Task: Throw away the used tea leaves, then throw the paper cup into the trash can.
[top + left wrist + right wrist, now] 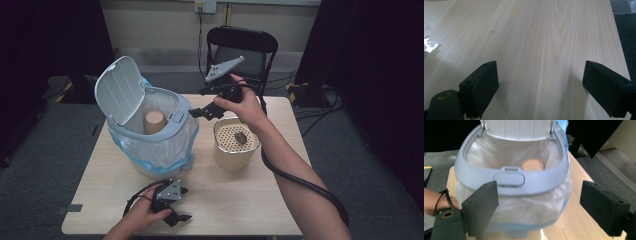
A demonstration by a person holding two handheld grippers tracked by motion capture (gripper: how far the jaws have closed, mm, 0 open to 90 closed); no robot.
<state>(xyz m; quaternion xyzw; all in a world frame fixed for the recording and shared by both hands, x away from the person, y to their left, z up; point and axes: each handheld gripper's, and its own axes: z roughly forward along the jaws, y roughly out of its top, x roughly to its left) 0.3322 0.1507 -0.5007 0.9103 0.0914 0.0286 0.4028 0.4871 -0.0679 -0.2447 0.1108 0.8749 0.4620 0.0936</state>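
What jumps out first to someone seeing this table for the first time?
A grey bin with its lid up and a plastic liner stands left of centre, a tan cylinder inside. Beside it sits a perforated beige pot; the right gripper hangs open between them.

Pale wooden table [230, 200]; on it a lined bin [150, 135]; beside it, a perforated-top canister [235, 145].

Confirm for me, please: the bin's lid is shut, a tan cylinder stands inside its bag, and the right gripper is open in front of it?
Not quite: the lid of the bin stands open, tipped back, as the high view shows. The rest holds: the tan cylinder stands inside the bag, and the right gripper is open in front of it.
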